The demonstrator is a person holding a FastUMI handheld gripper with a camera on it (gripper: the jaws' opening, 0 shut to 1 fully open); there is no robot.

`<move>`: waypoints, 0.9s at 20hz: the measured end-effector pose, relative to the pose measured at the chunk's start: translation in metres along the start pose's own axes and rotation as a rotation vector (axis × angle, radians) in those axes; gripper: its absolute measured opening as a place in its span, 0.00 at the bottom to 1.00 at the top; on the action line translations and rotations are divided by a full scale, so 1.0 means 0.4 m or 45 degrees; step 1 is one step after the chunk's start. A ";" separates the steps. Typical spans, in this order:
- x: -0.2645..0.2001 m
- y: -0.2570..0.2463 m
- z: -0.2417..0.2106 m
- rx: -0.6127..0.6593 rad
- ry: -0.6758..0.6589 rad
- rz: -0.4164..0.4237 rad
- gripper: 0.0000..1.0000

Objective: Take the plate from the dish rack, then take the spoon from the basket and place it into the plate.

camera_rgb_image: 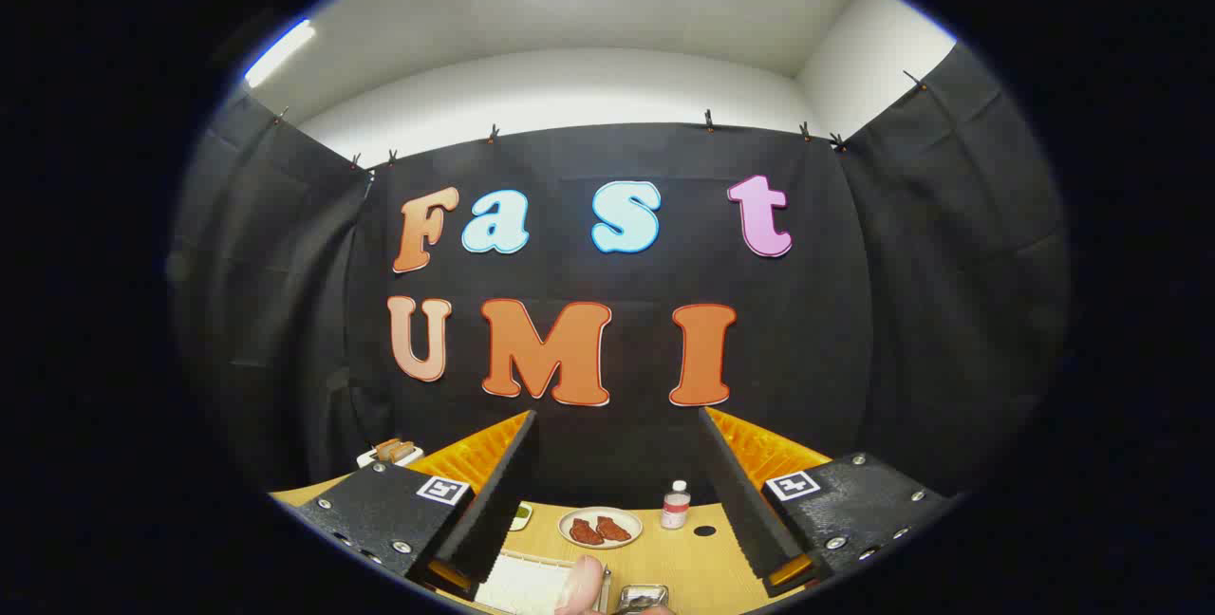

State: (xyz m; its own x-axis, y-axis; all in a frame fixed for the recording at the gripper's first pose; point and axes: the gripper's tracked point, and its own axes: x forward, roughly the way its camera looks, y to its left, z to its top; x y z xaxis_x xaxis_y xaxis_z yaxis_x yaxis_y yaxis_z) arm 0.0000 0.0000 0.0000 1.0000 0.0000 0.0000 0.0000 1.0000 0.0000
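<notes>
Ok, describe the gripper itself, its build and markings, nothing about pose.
The gripper has two long flat fingers with ribbed, foam-like inner faces. Each sits on a dark speckled block fixed with silver screws. Both blocks carry a square black-and-white marker tag. The fingers stand wide apart.

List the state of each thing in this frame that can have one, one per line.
gripper: open, fingers wide apart, holding nothing
small plate: flat on the table beyond the fingers, two reddish-brown pieces of food on it
bottle: upright, cap on, beside the small plate
toaster: upright, slices sticking up from it
metal tray: flat on the table, contents unclear
</notes>
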 end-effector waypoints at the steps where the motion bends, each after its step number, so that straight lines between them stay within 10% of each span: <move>1: 0.001 -0.002 -0.019 0.001 0.024 0.005 0.98; 18: 0.043 0.006 -0.120 -0.032 0.169 -0.031 0.98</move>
State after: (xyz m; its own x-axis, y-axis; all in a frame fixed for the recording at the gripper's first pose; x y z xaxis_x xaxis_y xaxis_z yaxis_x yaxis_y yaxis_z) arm 0.0174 0.0023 -0.0481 0.9909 -0.0259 -0.1320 0.0226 0.9994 -0.0264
